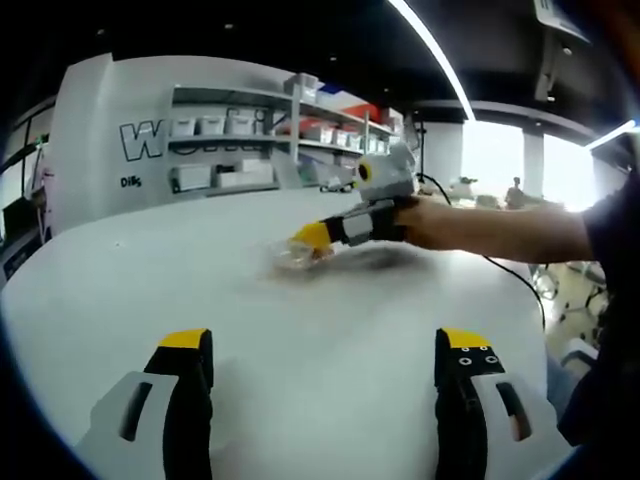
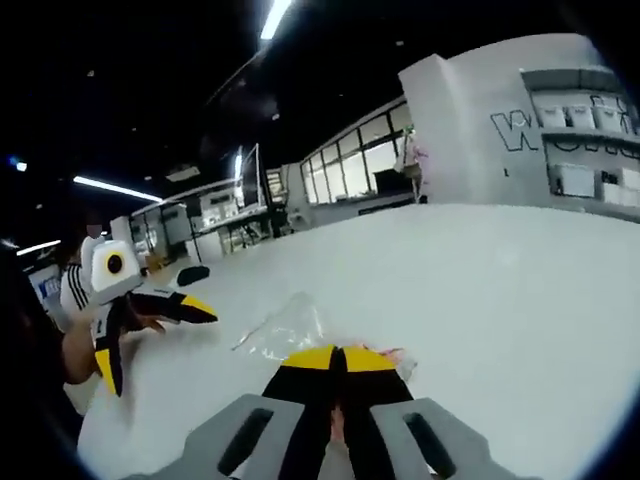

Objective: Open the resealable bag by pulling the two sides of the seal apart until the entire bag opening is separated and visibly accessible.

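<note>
Rising from the near edge of the left gripper view, the left gripper (image 1: 325,365) stands with its two yellow-tipped jaws wide apart and nothing between them, over the bare white table (image 1: 200,290). Beyond them on the table lies the resealable bag (image 1: 292,258), clear and crumpled, blurred in this view. The right gripper (image 1: 318,236) reaches in past the bag's far side, held by a person's hand (image 1: 432,222), and its yellow tip meets the bag's edge.

In the right gripper view the right gripper (image 2: 338,356) has its black jaws pressed together, yellow tips touching, pinched on the near edge of the bag (image 2: 285,330); a bit of pink shows just beside the tips, too small to identify. The clear film spreads away from the jaws over the table (image 2: 480,290). Beside the bag, well apart from it, the left gripper (image 2: 160,335) hangs with its jaws spread.

Behind the table a white wall (image 1: 110,130) with large lettering carries shelves (image 1: 230,140) of white boxes, and ceiling light strips (image 1: 430,50) run overhead.
</note>
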`<state>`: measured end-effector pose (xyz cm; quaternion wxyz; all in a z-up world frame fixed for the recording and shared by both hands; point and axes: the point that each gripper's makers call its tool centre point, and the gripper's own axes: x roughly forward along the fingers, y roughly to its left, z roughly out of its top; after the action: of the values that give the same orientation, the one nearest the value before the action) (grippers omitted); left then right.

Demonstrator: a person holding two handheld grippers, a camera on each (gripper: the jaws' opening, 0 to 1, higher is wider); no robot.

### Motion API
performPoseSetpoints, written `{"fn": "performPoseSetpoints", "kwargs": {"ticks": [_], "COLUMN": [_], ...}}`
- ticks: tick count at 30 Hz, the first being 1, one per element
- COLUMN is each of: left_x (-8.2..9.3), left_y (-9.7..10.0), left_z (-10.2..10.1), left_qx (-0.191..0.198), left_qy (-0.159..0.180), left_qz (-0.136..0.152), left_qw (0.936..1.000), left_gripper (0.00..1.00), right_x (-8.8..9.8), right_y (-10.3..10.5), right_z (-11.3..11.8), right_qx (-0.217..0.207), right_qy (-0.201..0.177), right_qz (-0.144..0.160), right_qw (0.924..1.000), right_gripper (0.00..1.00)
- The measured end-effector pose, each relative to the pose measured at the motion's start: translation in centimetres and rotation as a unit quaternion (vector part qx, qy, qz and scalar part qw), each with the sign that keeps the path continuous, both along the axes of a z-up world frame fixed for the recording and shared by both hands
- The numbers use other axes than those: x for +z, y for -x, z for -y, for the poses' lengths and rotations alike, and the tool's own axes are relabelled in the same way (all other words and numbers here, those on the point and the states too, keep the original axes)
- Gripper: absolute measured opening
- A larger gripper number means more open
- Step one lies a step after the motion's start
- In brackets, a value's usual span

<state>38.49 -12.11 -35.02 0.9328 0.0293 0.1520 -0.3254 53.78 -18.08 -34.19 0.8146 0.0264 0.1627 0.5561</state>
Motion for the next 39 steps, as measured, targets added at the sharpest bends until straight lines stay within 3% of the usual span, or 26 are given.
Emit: {"fn": "performPoseSetpoints", "kwargs": {"ticks": [9,23,39], "left_x": [-0.1,0.0,0.0], "left_y": [0.0,-0.1,-0.4], "left_z": [0.0,0.1,0.4], "left_qx": [0.0,0.0,-0.001], "left_qy": [-0.002,0.001,0.005], "left_qz": [-0.001,0.0,-0.001], "left_qw": [1.0,1.0,1.0], "left_gripper": [0.9,0.9,0.89], "right_x": [0.2,0.2,0.4], "right_y": [1.3,2.3,1.7], "right_z": [0.4,0.4,1.1], "right_qx": [-0.019,-0.021,-0.042], "right_qy": [-0.054,-0.06,-0.083], "right_qz": [-0.059,-0.066,-0.111], "right_qw": [0.9966,0.9958,0.9895], "right_gripper": [0.0,0.0,0.0]}}
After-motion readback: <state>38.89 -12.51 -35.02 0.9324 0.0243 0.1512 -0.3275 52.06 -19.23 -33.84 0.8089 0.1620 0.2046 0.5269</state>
